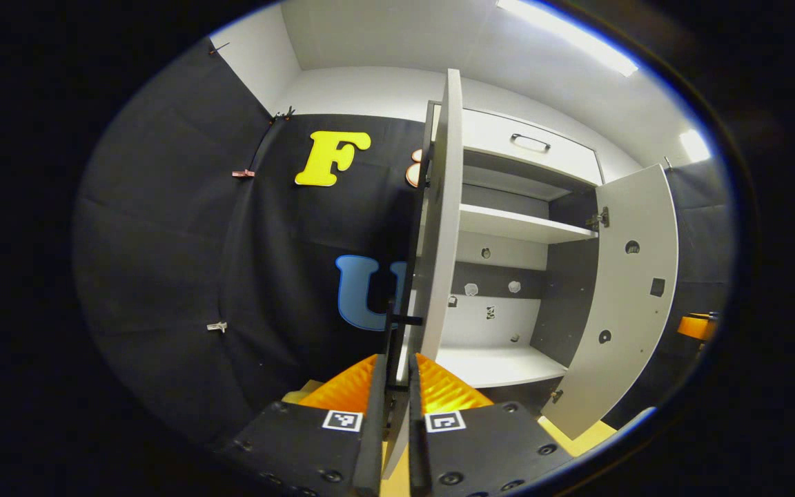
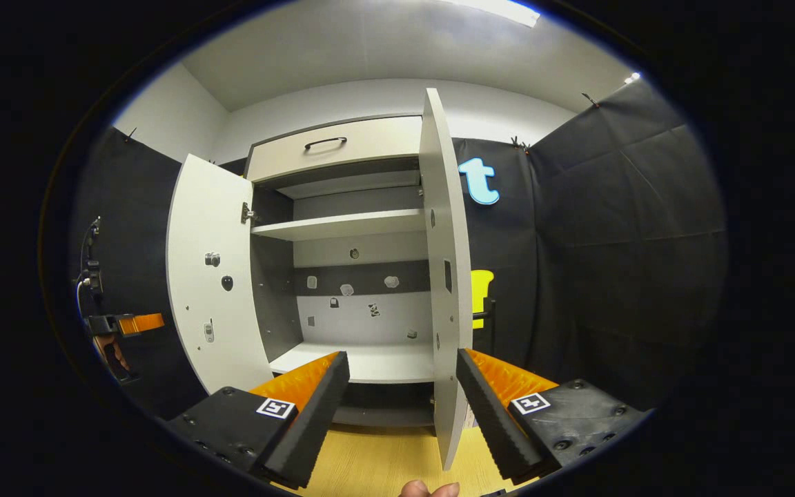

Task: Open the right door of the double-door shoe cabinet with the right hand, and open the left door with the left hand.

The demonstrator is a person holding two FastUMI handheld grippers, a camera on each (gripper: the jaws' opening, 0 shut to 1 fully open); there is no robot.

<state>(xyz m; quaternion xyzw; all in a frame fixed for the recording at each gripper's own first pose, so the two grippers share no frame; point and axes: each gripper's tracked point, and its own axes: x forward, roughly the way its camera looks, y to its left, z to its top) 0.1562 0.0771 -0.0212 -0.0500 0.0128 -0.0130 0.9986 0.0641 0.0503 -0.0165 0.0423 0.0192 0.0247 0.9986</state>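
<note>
The shoe cabinet (image 2: 356,224) stands with both doors swung out, showing white shelves inside. In the left gripper view the left door (image 1: 439,228) is edge-on at the centre. My left gripper (image 1: 397,376) is shut on its free edge, just below the black handle (image 1: 406,319). The right door (image 1: 629,290) hangs wide open beyond it. In the right gripper view the right door (image 2: 447,276) is edge-on, running down between the fingers of my open right gripper (image 2: 401,359) without touching them. The left door (image 2: 211,276) stands open on the left, with the left gripper (image 2: 125,323) at its edge.
A drawer (image 2: 332,148) with a dark handle tops the cabinet. Black cloth walls (image 2: 618,228) close in on both sides. A light wooden floor (image 2: 384,469) lies under the doors. A person's fingertips (image 2: 428,489) peek in at the bottom edge.
</note>
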